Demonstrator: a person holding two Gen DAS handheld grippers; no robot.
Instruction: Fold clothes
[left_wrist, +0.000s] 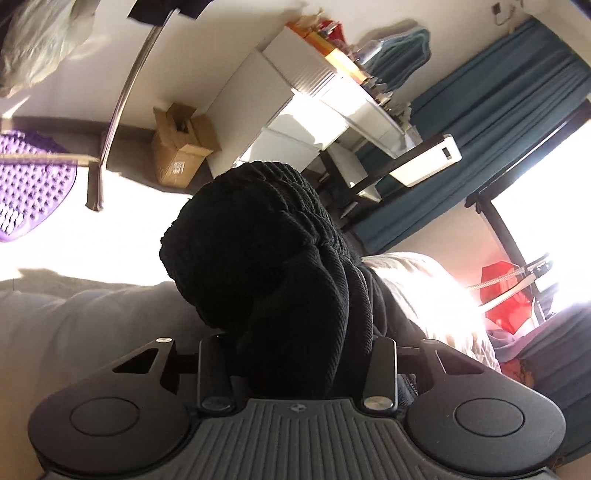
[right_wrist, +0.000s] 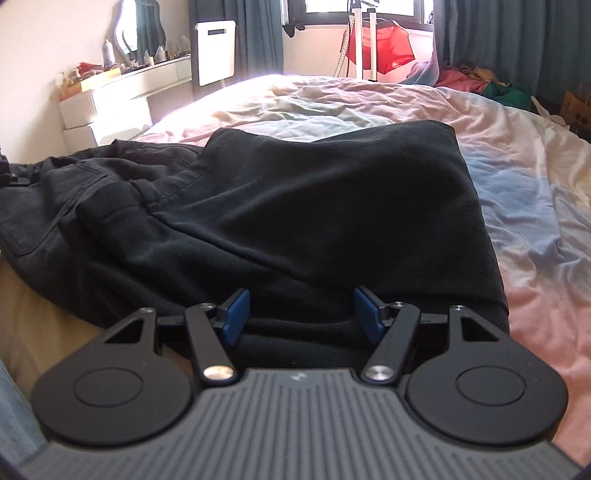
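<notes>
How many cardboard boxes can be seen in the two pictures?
2. One open box stands on the floor by the wall in the left wrist view. Another box shows partly at the right edge of the right wrist view, beyond the bed. Others may be hidden.

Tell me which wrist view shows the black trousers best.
Right wrist: the black trousers lie folded across the bed, pocket and edges visible. Left wrist shows only a bunched dark wad of fabric between its fingers.

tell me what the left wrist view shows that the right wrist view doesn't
Left wrist only: the left hand-held gripper closed on a bunched black garment, a cardboard box, a purple mat.
Right wrist only: the right hand-held gripper open over folded black trousers on the bedsheet.
Both: the white dresser, blue curtains.
</notes>
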